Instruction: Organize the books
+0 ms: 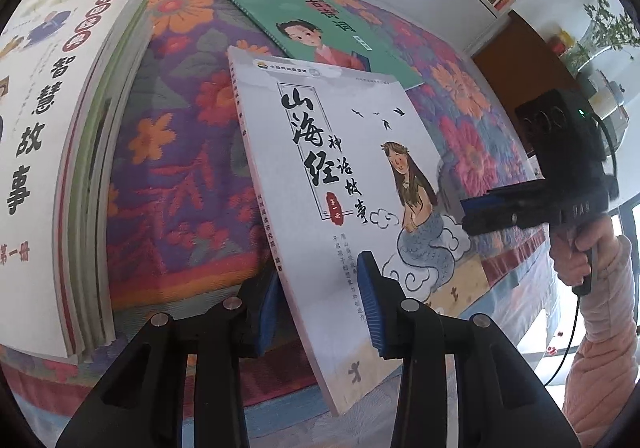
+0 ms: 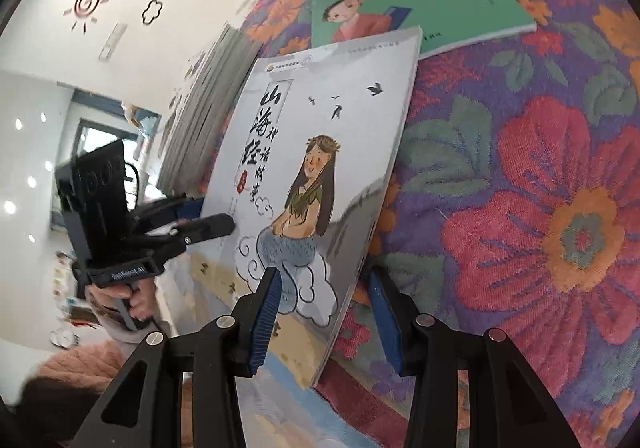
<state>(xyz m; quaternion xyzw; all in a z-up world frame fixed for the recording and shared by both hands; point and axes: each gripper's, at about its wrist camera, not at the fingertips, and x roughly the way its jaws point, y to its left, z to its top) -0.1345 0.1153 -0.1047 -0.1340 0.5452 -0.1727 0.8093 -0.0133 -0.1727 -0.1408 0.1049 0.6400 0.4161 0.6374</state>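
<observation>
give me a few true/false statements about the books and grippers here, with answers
1. The white mermaid book has a gripper at both of its lower corners. True: the left gripper and the right gripper each straddle it.
2. The green book is held in the air. False: it lies flat on the floral cover.
3. A stack of books sits to the left of the mermaid book in the left wrist view. True.
4. The mermaid book lies flat on the bed. False: it is raised on edge, tilted.
5. The green book's cover shows a mermaid. False: it shows a figure in a red robe.
</observation>
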